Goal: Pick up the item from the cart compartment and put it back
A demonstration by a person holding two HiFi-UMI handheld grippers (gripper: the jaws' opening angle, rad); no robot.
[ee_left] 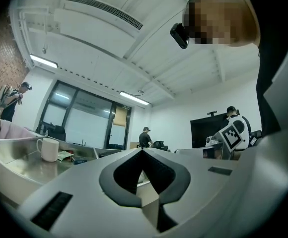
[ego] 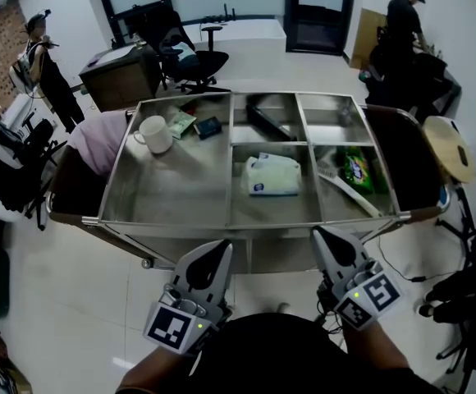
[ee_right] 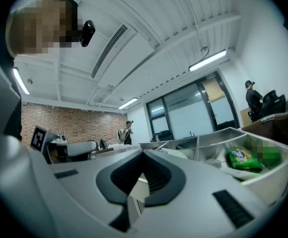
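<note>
Both the grey left claw (ego: pixel 221 249) and grey right claw (ego: pixel 319 235) hovered closed, empty, at the near edge of the compartmented steel cart (ego: pixel 180 195).

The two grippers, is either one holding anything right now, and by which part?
Nothing is held. The left gripper and the right gripper both have their jaws together and empty, on the near side of the cart.

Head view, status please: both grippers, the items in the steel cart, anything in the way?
Left gripper and right gripper shut, empty, just before the steel cart. White soft packet in the middle near compartment, untouched. Nothing blocks it.
</note>
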